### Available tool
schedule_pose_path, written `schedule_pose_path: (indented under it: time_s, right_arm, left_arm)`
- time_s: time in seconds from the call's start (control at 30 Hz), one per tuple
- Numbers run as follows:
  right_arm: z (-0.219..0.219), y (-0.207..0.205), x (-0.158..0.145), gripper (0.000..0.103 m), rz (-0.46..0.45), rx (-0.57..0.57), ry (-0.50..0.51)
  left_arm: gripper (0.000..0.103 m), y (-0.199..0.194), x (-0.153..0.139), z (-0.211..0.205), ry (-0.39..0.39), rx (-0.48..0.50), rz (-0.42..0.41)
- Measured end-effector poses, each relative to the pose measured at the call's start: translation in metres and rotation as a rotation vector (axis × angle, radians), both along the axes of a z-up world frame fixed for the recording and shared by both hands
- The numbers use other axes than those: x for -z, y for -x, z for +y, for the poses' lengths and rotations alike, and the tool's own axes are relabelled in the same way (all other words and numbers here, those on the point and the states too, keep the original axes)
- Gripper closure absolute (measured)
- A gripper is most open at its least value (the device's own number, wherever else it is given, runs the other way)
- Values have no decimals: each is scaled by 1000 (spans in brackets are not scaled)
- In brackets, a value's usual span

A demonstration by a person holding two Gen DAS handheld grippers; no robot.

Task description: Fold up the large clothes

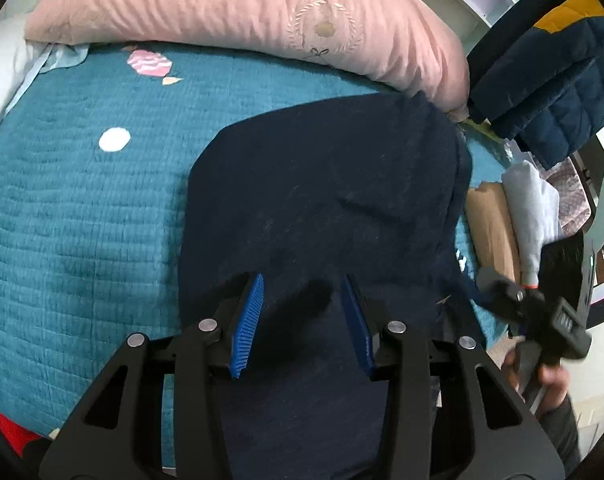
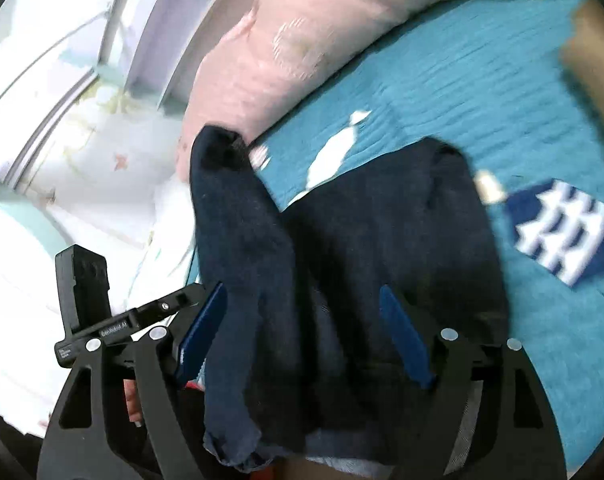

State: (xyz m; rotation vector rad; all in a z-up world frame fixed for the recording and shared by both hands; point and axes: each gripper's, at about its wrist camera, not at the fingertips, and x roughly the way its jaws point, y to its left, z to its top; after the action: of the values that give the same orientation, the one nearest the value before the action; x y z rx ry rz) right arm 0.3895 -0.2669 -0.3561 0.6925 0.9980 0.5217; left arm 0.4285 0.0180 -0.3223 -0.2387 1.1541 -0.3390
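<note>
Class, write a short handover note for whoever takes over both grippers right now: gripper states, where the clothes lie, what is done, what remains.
Left gripper: open, over the dark navy knit garment, nothing pinched.
Right gripper: open, garment lying loose between its pads.
The garment lies on the teal quilted bedspread, beside the pink duvet.
Done: it looks partly folded; one narrow part sticks out.
Left: fold that in and tidy. Folded clothes sit at the bed's edge.

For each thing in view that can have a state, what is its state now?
Navy garment: lying partly folded on the bed, one part draped loose.
Left gripper: open, over the garment.
Right gripper: open, garment loose between its fingers.
Pink quilt: bunched along the bed's edge.
Beige and grey clothes: folded, side by side.
</note>
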Motion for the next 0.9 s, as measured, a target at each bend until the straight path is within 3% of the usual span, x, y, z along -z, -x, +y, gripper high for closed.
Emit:
schedule_pose_path:
  time_s: [0.17,0.27,0.3,0.37,0.4,0.43,0.57,0.63,0.8,0.9]
  right_arm:
    - [32,-29,21,27,76,-132,-28]
    - [58,-37,32,28,112,-216,13]
    - [63,-35,32,48,123,-233,33]
    - [64,-33,31,75,127,-234,14]
    - [58,-30,27,87,124,-218,-3]
    - [51,-26,19,90,109,-202,-12]
    - [21,-4,-11,93,75,-124,44]
    - [0,2,-12,93,91,-76,60]
    - [-40,7,25,91,206,74,178]
    - [-44,9,37,77,211,113,240]
  left_arm:
    - [61,3,1,2,15,33,-1]
    - [61,5,2,2,25,45,-4]
    - [61,5,2,2,23,44,-3]
    - [61,5,1,2,29,44,-4]
    - [61,5,0,2,25,38,-7]
    - [61,4,-1,3,30,35,-8]
    - [60,5,-2,-2,57,39,-8]
    - [53,6,-1,-9,43,40,-17]
    - [53,3,24,-35,8,70,31]
    - [52,-1,35,-54,-98,91,19]
